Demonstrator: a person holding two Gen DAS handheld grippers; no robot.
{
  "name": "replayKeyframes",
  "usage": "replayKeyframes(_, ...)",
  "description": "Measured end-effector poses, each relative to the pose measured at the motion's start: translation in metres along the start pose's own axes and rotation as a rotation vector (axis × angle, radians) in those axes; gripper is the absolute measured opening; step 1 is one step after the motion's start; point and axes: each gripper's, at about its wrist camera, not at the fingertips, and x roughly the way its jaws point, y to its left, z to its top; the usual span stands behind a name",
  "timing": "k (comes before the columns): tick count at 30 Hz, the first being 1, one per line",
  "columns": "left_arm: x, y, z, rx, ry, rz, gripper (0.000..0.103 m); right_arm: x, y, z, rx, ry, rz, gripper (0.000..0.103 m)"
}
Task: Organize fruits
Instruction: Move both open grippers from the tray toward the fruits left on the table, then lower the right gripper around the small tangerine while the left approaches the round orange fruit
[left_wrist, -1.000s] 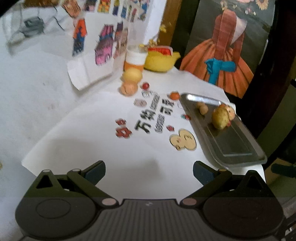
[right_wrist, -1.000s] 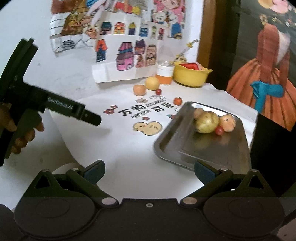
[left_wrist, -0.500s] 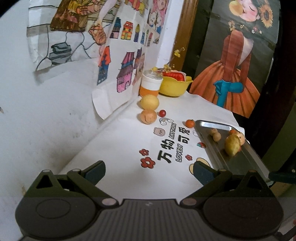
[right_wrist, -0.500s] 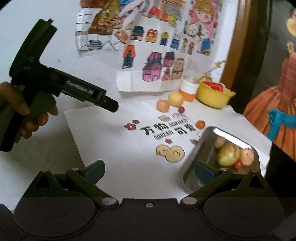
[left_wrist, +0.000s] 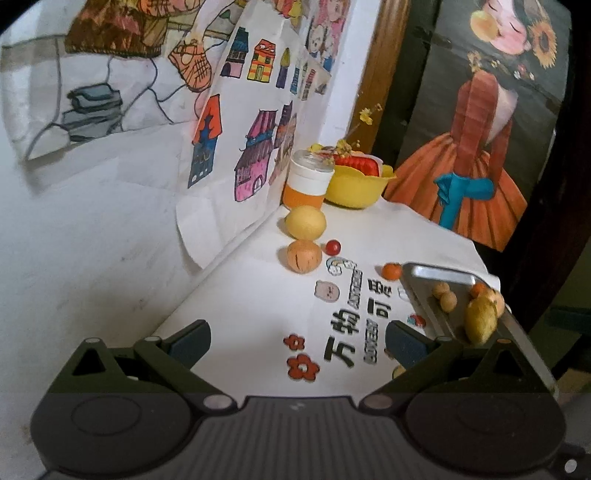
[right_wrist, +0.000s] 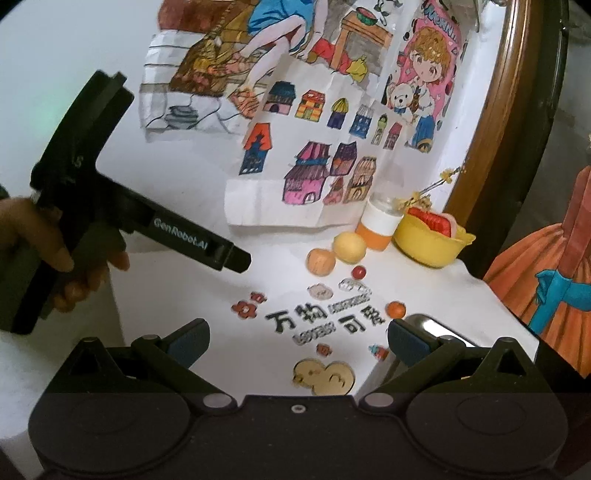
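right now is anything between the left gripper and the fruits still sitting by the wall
Nothing visible blocks it. The left gripper is open over bare printed paper, and the striped orange fruit, yellow fruit and small red fruit lie ahead with only flat paper between. The metal tray sits off to the right.

Four fruits (right_wrist: 349, 247) lie loose near the yellow bowl (right_wrist: 428, 243); the tray (right_wrist: 424, 323) seems mostly hidden.
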Motion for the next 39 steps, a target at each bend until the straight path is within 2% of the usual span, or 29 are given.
replayKeyframes(10, 0.039, -0.005, 0.02, -0.006, 0.02, -0.016, 0.103, 0.028, -0.043, 0.019, 0.03, -0.048, -0.052, 0.102)
replayKeyframes(17, 0.067, -0.009, 0.034, 0.038, 0.047, 0.027, 0.103, 0.061, -0.072, 0.022, 0.046, -0.053, -0.058, 0.102)
replayKeyframes(24, 0.091, -0.011, 0.041, 0.052, 0.069, 0.043, 0.103, 0.092, -0.093, 0.014, 0.1, -0.035, -0.037, 0.102)
replayKeyframes(30, 0.109, -0.014, 0.044, 0.07, 0.084, 0.049, 0.103, 0.107, -0.1, 0.007, 0.106, -0.004, -0.04, 0.102)
replayKeyframes(39, 0.124, -0.004, 0.037, 0.044, 0.096, 0.063, 0.103, 0.127, -0.102, -0.004, 0.107, 0.069, -0.054, 0.102)
